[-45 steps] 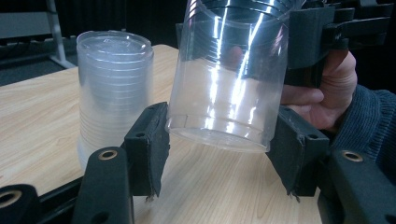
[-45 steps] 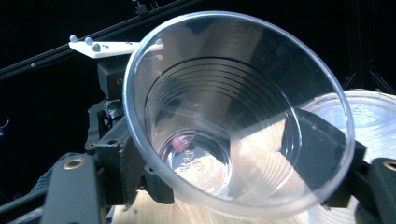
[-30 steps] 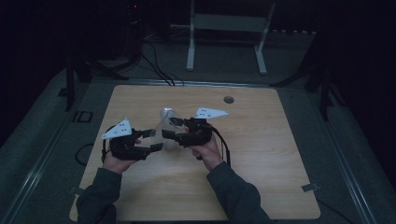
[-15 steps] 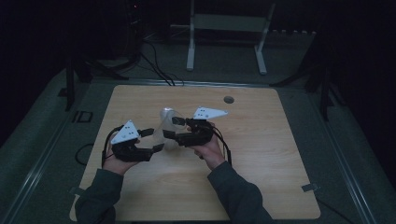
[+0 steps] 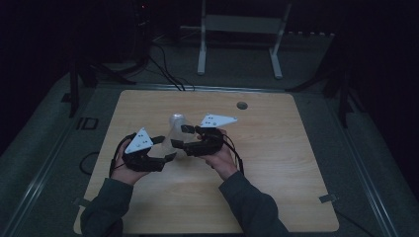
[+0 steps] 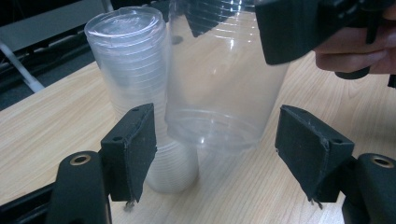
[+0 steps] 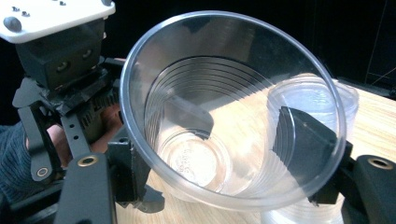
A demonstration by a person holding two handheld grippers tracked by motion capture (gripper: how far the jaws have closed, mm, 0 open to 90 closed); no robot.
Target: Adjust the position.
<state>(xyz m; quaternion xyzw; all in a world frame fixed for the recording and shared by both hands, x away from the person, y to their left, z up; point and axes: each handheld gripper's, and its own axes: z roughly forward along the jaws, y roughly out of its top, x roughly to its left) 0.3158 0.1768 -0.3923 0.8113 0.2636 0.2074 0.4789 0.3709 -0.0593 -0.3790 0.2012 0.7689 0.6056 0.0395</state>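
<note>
We are holding one clear cup (image 7: 224, 116) clenched in the right gripper (image 5: 190, 137), lifted above the table's (image 5: 276, 148) middle, because it is being separated from the inverted cup stack (image 6: 140, 93) standing just beside it. The left gripper's (image 6: 215, 144) jaws have just been opening and are standing released around the cup's bottom, letting it go free.

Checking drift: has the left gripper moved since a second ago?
Yes. The left gripper has shifted right, toward the stack of clear plastic cups, judged against the table's hole. Its jaws have just been opening.
</note>
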